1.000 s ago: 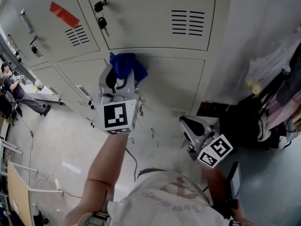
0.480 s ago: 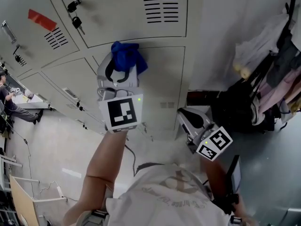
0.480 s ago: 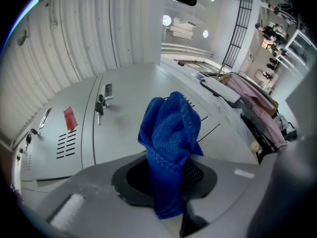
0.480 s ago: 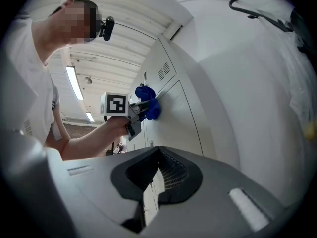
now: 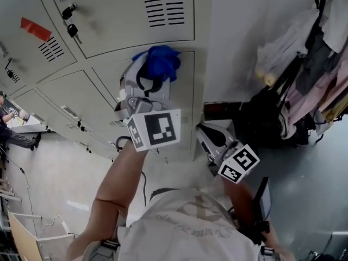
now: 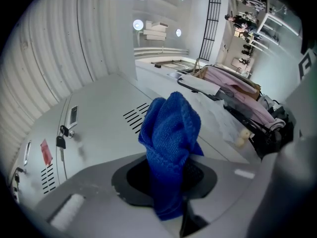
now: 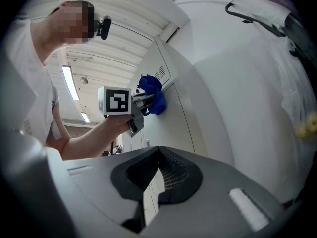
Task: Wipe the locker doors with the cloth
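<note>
The left gripper [image 6: 168, 185] has its jaws pinching the cloth [image 6: 171, 130] at its lower end. Most of the blue fabric stands out past the jaw tips as a bunched, folded wad. Ahead of those tips is a locker door [image 5: 182, 99]. In the right gripper view the wad looks to be against the door's upper part, though actual contact cannot be confirmed. A vent [image 6: 136, 117] lies beyond the jaws and to their left, in the door above.

The right gripper [image 7: 158, 180] hangs low and well apart from the cloth. Its jaws are drawn together with nothing between them, and they face the same row of lockers.

The cloth looks knitted, soft and light. It will likely flatten and fold under pressure rather than push back, and its loose end may flop or drag behind a stroke. The present hold, deep between the pads on a gathered part, seems sound, because a pinch on a thin edge could let the fabric slide out against the painted metal. The door is smooth, hard and stiff, so it should take firm pressure, and friction is probably the only load on the grip.
</note>
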Demonstrator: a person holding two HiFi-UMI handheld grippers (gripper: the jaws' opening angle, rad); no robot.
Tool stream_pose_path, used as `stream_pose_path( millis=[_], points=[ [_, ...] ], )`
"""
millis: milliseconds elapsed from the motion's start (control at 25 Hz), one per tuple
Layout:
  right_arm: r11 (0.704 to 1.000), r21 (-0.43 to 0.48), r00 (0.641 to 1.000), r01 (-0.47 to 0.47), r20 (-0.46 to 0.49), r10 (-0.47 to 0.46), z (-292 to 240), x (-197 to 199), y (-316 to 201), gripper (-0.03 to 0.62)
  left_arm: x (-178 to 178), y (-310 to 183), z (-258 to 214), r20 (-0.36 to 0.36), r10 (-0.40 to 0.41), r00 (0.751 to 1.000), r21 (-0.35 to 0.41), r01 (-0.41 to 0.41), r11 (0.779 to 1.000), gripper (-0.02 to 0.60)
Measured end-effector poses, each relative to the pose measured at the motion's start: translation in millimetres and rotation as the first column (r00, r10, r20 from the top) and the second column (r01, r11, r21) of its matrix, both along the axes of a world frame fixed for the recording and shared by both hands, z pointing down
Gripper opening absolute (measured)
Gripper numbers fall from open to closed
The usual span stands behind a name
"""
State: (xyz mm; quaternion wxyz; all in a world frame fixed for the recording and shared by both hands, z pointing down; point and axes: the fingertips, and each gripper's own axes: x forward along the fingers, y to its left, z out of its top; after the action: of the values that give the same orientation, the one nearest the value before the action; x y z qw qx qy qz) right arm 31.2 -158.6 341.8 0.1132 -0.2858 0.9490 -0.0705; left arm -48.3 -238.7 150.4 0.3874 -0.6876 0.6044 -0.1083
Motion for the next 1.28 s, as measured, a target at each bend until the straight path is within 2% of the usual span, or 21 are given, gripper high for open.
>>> stream_pose_path(
  millis=[440, 600, 840, 960, 1080, 1160, 1280],
  points=[
    [1.000, -0.018, 1.000, -0.017, 0.018, 0.017, 3.3, 17.4, 2.1, 0.007, 43.5, -4.0, 5.5, 0.066, 0.024, 0.998, -0.014, -0.023, 1.000, 0.108],
    [0.999, -0.031, 0.999, -0.026, 0.021, 0.026, 7.2, 26.5, 2.4, 0.007, 56.7, -5.6, 5.5, 0.109, 0.000, 0.994, -0.002, 0.001, 1.000, 0.107],
    [0.998, -0.050, 0.999, -0.037, 0.036, 0.039, 12.3, 37.7, 3.4, 0.006, 81.3, -6.3, 8.7, 0.157, 0.011, 0.987, 0.036, -0.017, 0.999, 0.106],
    [0.998, -0.056, 0.999, -0.029, 0.038, 0.031, 14.6, 37.7, 6.3, 0.008, 101.9, -5.0, 20.9, 0.201, 0.079, 0.976, -0.007, -0.079, 0.997, 0.108],
    [0.998, -0.062, 0.998, -0.030, 0.045, 0.032, 16.3, 39.7, 7.1, 0.008, 127.9, 1.4, 36.1, 0.282, 0.150, 0.948, -0.034, -0.146, 0.989, 0.109],
    [0.997, -0.067, 0.998, -0.035, 0.051, 0.039, 17.0, 42.6, 7.5, 0.008, 136.2, -1.6, 46.5, 0.327, 0.151, 0.933, -0.043, -0.145, 0.988, 0.110],
    [0.996, -0.075, 0.997, -0.043, 0.056, 0.047, 19.0, 47.2, 8.5, 0.008, 130.9, -7.3, 52.4, 0.327, 0.140, 0.935, -0.047, -0.132, 0.990, 0.110]
  ],
)
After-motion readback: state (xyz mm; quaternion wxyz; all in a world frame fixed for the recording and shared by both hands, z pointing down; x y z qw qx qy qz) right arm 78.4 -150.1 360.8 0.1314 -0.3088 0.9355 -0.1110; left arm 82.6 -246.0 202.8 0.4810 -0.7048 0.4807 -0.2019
